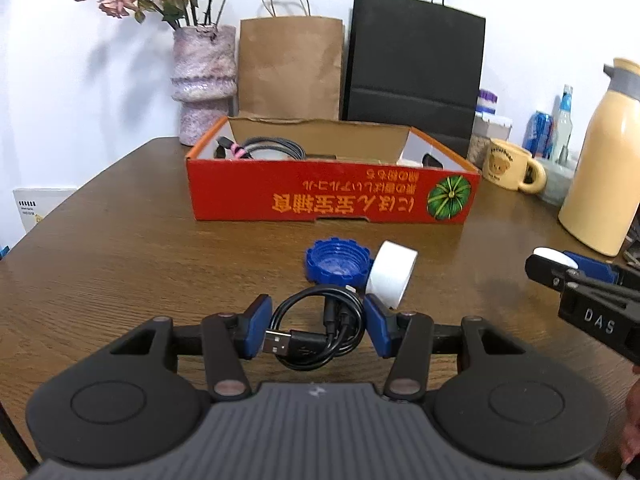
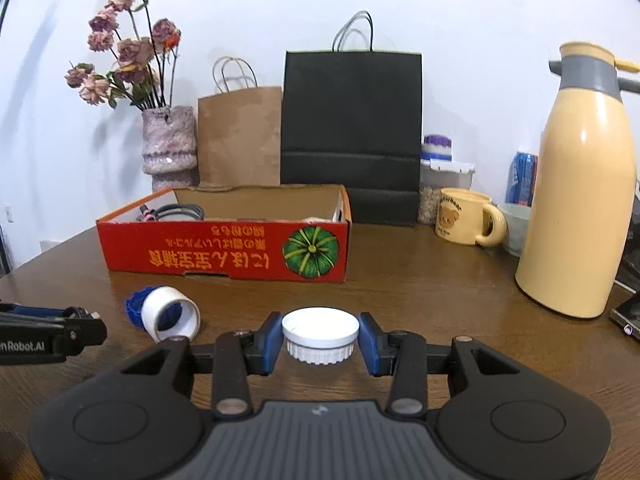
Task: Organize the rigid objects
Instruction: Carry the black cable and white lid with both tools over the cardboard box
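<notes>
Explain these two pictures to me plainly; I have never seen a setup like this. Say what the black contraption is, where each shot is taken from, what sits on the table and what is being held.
Each black contraption is a hand-held, two-fingered tool with its own camera looking forward along the fingers. A person holds one in each hand; there is no robot.

The left tool is shut on a coiled black USB cable.

The right tool is shut on a white ribbed cap.

On the wooden table lie a blue cap and a roll of white tape. Behind them stands a red cardboard box that already holds cables.

At the back are a vase, two paper bags, a mug and a cream jug.
</notes>
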`<state>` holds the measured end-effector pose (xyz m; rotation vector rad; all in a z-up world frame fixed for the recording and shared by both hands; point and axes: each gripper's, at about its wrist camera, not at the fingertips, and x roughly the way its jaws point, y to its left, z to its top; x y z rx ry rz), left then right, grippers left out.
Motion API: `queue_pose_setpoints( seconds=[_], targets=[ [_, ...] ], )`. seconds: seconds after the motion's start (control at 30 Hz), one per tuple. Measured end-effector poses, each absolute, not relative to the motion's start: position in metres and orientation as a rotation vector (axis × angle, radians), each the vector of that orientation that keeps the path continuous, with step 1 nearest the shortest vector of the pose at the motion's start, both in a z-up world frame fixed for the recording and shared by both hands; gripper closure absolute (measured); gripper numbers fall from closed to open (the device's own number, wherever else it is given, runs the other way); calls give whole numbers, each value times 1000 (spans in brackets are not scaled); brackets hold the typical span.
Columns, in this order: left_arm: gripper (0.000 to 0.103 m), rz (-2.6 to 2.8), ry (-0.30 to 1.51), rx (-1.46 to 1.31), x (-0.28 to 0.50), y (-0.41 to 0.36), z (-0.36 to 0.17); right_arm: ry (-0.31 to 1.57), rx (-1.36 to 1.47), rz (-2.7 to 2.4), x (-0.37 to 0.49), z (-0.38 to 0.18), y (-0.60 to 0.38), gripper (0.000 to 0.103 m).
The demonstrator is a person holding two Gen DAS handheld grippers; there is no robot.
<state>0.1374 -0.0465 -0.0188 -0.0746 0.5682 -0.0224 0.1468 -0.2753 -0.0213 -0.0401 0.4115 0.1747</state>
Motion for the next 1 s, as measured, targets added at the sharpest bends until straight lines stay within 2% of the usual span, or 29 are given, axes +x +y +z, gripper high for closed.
queue_pose_setpoints(
  seconds=[0.43,1.0],
  targets=[
    [52,-23,489,-100,141,-34,18,344,-18,244,146,-1,-249,63],
    [52,-7,403,-181,186,-15,54,274,-31,263,183,29,-208,63]
  ],
)
